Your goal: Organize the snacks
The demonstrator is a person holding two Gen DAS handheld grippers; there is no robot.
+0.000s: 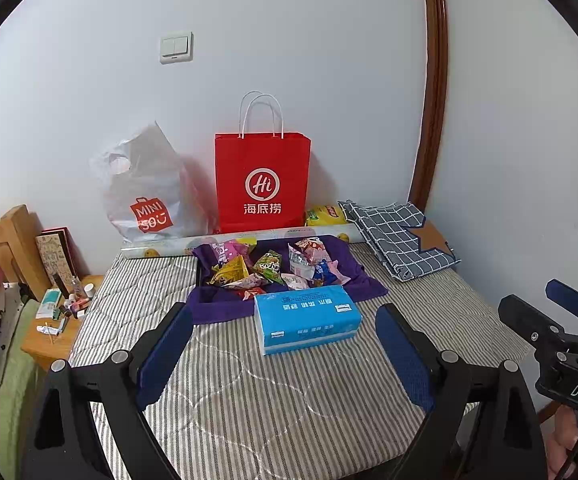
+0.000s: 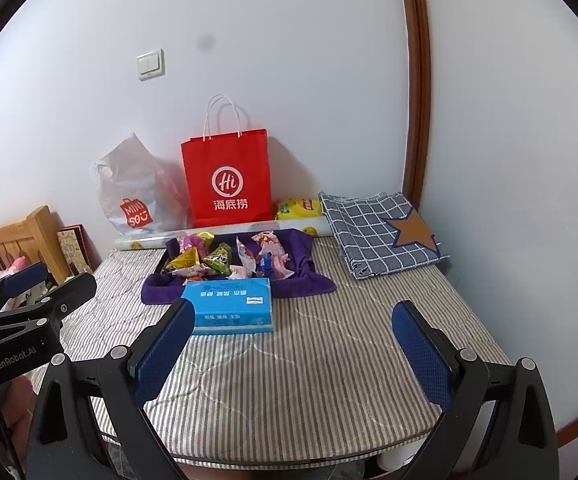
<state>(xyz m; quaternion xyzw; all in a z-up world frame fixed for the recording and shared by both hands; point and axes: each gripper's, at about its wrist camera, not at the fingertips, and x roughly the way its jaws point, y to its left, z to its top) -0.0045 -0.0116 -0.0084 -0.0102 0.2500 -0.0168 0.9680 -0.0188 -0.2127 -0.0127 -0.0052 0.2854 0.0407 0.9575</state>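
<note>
Several small snack packets [image 1: 273, 266] [image 2: 225, 258] lie in a pile on a purple cloth [image 1: 353, 276] [image 2: 309, 282] at the far middle of a striped mattress [image 1: 249, 392] [image 2: 329, 360]. A blue tissue pack [image 1: 307, 316] [image 2: 231, 306] lies just in front of the pile. My left gripper [image 1: 285, 320] is open and empty, held above the mattress short of the tissue pack. My right gripper [image 2: 293, 320] is open and empty, right of the tissue pack. Each gripper shows at the edge of the other's view.
A red paper bag [image 1: 263, 180] [image 2: 229, 176] and a white plastic bag [image 1: 145, 192] [image 2: 133, 192] stand against the wall. A yellow packet [image 1: 325, 216], a long roll [image 1: 161, 248] and folded checked cloth [image 1: 397, 236] [image 2: 377, 232] lie behind. A cluttered wooden nightstand [image 1: 49, 344] stands left.
</note>
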